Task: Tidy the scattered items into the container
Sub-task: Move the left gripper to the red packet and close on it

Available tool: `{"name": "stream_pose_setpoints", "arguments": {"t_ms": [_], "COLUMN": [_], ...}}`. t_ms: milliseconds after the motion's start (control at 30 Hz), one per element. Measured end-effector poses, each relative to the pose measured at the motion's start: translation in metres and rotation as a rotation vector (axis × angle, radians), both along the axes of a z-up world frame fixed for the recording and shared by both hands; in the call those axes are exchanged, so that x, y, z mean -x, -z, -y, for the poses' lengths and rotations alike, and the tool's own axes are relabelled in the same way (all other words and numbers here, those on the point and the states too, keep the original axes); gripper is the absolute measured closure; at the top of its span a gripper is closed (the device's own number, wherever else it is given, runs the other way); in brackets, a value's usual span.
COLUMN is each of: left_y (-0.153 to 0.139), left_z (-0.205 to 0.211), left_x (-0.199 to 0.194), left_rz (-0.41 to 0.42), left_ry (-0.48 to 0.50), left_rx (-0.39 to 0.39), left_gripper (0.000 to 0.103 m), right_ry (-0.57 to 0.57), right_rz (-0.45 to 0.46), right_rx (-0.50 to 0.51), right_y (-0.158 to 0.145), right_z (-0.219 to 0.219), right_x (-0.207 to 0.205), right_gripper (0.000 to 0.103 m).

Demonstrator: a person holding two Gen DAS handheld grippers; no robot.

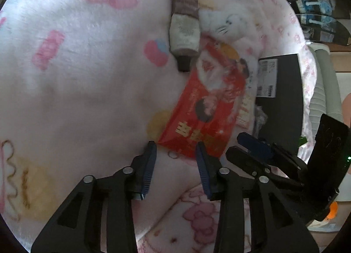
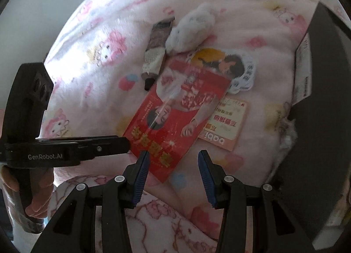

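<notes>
Both my claws, left gripper [image 1: 176,151] and right gripper [image 2: 173,157], gape empty above the red packet [image 2: 175,119] on the blanket [image 1: 76,82]. It half hides a pink card [image 2: 228,125]; the black box [image 2: 324,121] is cut off.

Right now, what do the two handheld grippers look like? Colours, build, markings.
Both match. Left gripper and right gripper: matte black angular linkage arms with cut-out windows and silver pivot pins, and ribbed dark-blue pads on the fingers. Seen from the right wrist, the left unit's black body reads "GenRobot.AI" in white. No cables or sleeves visible.
</notes>
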State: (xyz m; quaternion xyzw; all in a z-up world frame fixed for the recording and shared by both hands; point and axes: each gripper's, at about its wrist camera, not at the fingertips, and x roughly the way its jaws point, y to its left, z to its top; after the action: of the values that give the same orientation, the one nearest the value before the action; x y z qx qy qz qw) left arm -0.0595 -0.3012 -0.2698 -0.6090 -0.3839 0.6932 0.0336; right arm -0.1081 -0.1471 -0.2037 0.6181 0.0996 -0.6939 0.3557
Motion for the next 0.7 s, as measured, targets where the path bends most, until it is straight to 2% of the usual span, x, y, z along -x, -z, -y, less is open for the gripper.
{"name": "stream_pose_setpoints", "arguments": {"t_ms": [133, 200, 333, 400, 467, 567, 633, 700], "left_y": [0.006, 0.002, -0.014, -0.023, -0.024, -0.016, -0.009, -0.005], "left_z": [0.005, 0.014, 0.035, 0.041, 0.04, 0.033, 0.028, 0.024], "left_x": [0.003, 0.0, -0.01, -0.016, -0.021, -0.024, -0.021, -0.015], "left_rz": [-0.015, -0.03, -0.07, -0.066, -0.052, -0.031, -0.038, -0.045], "left_ry": [-0.064, -0.116, -0.243, -0.267, -0.249, -0.194, -0.165, -0.157], "left_rx": [-0.042, -0.008, 0.068, 0.134, 0.14, 0.068, -0.004, -0.065], "left_gripper": [0.069, 0.078, 0.088, 0.088, 0.088, 0.077, 0.068, 0.067], "right_ry": [0.007, -0.003, -0.064, -0.066, -0.042, -0.001, 0.021, 0.04], "right_rz": [0.136, 0.161, 0.206, 0.169, 0.078, -0.095, -0.135, -0.134], "right_rx": [0.048, 0.078, 0.168, 0.174, 0.129, 0.041, 0.045, 0.033], "right_y": [0.017, 0.015, 0.004, -0.006, -0.015, -0.03, -0.035, -0.034], "right_z": [0.005, 0.009, 0.015, 0.014, 0.01, 0.007, 0.009, 0.015], "right_x": [0.005, 0.005, 0.001, 0.002, 0.007, 0.017, 0.029, 0.037], "right_gripper": [0.061, 0.061, 0.062, 0.061, 0.061, 0.061, 0.061, 0.061]}}
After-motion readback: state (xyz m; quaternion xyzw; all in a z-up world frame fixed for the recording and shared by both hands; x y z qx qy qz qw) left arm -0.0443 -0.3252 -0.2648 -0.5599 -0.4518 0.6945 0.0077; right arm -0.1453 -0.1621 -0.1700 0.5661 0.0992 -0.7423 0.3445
